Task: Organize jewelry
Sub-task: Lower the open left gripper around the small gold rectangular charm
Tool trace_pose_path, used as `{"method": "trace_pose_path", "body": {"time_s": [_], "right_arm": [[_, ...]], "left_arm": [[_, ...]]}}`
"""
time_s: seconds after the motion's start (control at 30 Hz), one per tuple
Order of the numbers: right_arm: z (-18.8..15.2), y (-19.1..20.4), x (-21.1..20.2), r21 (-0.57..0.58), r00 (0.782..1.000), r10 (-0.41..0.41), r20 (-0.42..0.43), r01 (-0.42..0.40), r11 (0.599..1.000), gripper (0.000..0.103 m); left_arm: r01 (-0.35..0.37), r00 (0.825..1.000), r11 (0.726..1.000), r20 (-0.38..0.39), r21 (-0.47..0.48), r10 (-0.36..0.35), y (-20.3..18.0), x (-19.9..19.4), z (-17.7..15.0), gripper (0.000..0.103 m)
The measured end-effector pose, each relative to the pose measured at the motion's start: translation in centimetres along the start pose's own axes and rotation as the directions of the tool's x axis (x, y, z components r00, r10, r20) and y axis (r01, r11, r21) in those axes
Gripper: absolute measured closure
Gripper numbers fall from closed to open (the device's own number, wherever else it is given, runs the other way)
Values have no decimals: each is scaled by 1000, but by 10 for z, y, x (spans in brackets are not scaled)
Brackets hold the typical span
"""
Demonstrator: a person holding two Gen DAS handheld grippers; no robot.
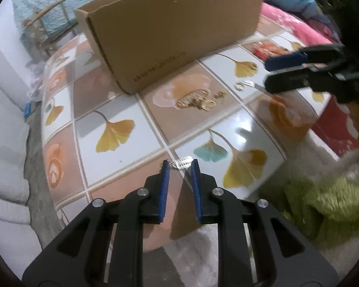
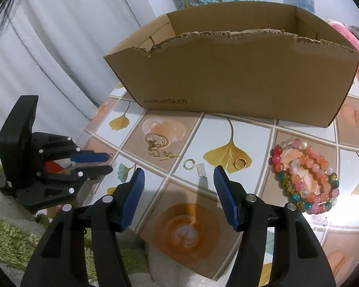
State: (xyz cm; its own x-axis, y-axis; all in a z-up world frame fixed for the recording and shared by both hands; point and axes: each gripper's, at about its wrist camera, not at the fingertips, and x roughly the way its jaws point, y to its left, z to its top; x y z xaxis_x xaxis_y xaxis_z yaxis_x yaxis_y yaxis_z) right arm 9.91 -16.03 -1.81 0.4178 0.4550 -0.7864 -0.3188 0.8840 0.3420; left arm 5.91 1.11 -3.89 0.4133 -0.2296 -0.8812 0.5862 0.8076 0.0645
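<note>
The left gripper (image 1: 179,165) hangs over the near edge of the table (image 1: 131,100), its blue pads narrowed around a small clear, ribbed clip (image 1: 184,162) with a bit of gold at one end. The clip sits between the fingertips, but whether the pads actually pinch it I cannot tell; from the right wrist view the same gripper (image 2: 109,162) shows the clear piece (image 2: 113,163) at its tips, near the table's left edge.

The right gripper (image 2: 179,179) is released, jaws standing wide with nothing between them, poised above the middle of the near side. Just beyond its tips lie a second ribbed clear clip (image 2: 201,170), a pale ring (image 2: 189,164) beside it, and a gold ring (image 2: 240,163) on a yellow leaf print. Further left, toward the table's centre, a gold brooch (image 2: 156,141) and a small gold chain piece (image 2: 169,155) lie close together. A heap of beaded bracelets (image 2: 306,179), pink, orange and teal, rests by the right edge.

Along the far side stands an open cardboard box (image 2: 239,81) with a torn front rim. A green shaggy rug (image 2: 14,239) lies below the near left corner.
</note>
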Motion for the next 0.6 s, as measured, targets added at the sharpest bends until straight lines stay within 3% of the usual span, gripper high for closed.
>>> {"method": "trace_pose_path", "body": {"time_s": [0.13, 0.4, 0.6], "right_arm": [[2, 0, 2, -1, 1000, 1, -1, -1, 1000, 44], [4, 4, 13, -38, 999, -26, -19, 25, 999, 45], [11, 8, 27, -121, 995, -88, -48, 82, 989, 70]], "left_arm": [[-8, 1000, 996, 9, -84, 9, 5, 4, 5, 86], [2, 1000, 998, 5, -64, -2, 5, 1, 5, 86], [14, 1000, 998, 11, -64, -13, 4, 2, 4, 86]]}}
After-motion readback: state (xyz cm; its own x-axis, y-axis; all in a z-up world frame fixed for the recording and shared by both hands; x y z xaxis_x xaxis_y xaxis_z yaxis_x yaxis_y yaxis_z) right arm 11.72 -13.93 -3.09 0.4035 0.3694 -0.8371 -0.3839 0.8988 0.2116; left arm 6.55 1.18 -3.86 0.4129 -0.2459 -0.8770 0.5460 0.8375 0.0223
